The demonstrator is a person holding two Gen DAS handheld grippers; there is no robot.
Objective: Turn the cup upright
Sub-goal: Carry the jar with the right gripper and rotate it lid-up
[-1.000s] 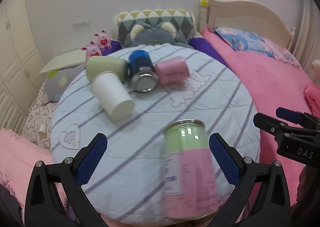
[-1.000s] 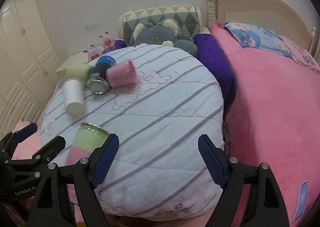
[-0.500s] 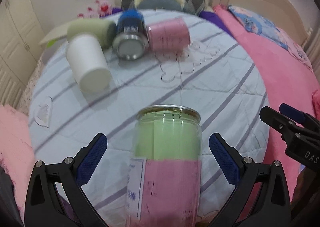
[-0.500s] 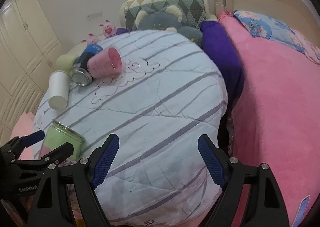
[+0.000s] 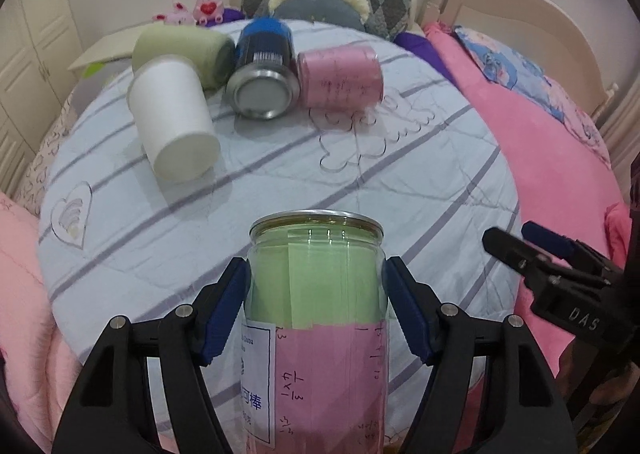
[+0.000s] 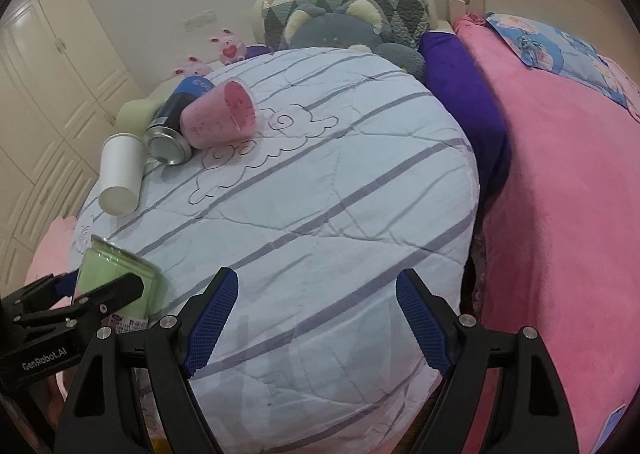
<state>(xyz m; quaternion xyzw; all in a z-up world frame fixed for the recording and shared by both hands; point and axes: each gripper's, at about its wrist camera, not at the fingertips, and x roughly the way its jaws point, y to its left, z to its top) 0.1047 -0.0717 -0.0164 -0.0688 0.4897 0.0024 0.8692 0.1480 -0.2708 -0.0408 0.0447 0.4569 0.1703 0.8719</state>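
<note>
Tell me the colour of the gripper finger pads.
Blue pads, seen best in the right wrist view.

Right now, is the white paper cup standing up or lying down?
Lying down. The white paper cup rests on its side on the striped quilt.

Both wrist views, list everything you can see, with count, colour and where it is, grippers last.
clear jar: 1, green and pink paper inside, near edge of quilt, between left fingers
white cup: 1, white, on its side, far left
green cup: 1, pale green, on its side behind white cup
blue can: 1, blue, metal end, on its side
pink cup: 1, pink, on its side, right of can
quilt: 1, white, grey stripes
pink blanket: 1, right
plush pigs: 2, pink, far back
left gripper: 1, black, blue pads
right gripper: 1, open over quilt
</note>
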